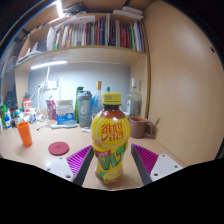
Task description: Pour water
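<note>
A bookshelf (95, 35) crowded with books runs above a pale wooden worktop (45, 162), lit by a strip lamp under the shelf. Standing on the worktop between the two pink-padded fingers of the tongs (110, 160) is a yellow bottle (110, 140) with a yellow cap — upright, cap still on, its label printed in red characters. The pads look pressed against its lower sides at both flanks, so the tongs appear to be gripping the bottle, though the contact is hard to confirm.

Judging by this, the step in hand is the grasp, before any lifting or tilting. The next move calls for a firm hold and a receiving vessel; an orange cup (24, 133) stands well off at about nine o'clock from the bottle, with a red lid (59, 148) lying flat on the worktop between them. With the cap on, pouring cannot begin until it is removed.

What the bottle holds cannot be read through its label. At about eleven o'clock, farther back, stand a blue-and-clear jug (85, 108) and other small containers, contents unclear.
</note>
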The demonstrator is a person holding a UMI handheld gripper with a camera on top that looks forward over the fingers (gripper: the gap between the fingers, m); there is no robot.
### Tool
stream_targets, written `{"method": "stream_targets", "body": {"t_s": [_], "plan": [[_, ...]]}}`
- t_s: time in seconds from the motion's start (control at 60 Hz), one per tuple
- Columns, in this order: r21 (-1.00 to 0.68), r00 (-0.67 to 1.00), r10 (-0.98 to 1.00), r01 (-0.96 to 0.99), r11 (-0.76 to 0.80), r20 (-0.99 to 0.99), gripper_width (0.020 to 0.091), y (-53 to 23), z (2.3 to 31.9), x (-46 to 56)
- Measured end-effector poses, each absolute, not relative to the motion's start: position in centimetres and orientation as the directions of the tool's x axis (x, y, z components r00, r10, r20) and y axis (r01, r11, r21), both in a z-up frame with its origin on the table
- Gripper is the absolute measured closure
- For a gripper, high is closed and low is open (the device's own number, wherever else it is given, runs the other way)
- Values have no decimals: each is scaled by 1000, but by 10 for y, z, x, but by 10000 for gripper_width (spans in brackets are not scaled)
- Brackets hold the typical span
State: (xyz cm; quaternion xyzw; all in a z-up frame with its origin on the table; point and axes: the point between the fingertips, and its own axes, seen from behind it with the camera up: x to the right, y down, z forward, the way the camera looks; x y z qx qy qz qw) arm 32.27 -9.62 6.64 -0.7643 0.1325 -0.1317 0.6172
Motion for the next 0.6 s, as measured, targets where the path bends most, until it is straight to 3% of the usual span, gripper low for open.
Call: {"method": "stream_targets", "body": {"t_s": [0.05, 0.117, 0.283, 0.3, 0.367, 0.483, 0.6], "plan": [[-977, 932, -361, -39, -210, 41, 317, -90, 66, 321], [-974, 936, -352, -52, -221, 30, 617, -86, 62, 318], [-979, 941, -338, -95, -180, -29, 675, -87, 65, 308], [-980, 942, -333, -101, -174, -38, 721, -87, 66, 306], [-985, 945, -322, -105, -136, -56, 755, -85, 76, 298], [-996, 962, -272, -32, -83, -8, 781, -68, 126, 277], [-973, 949, -216, 227, -32, 228, 781, -34, 201, 244]]}}
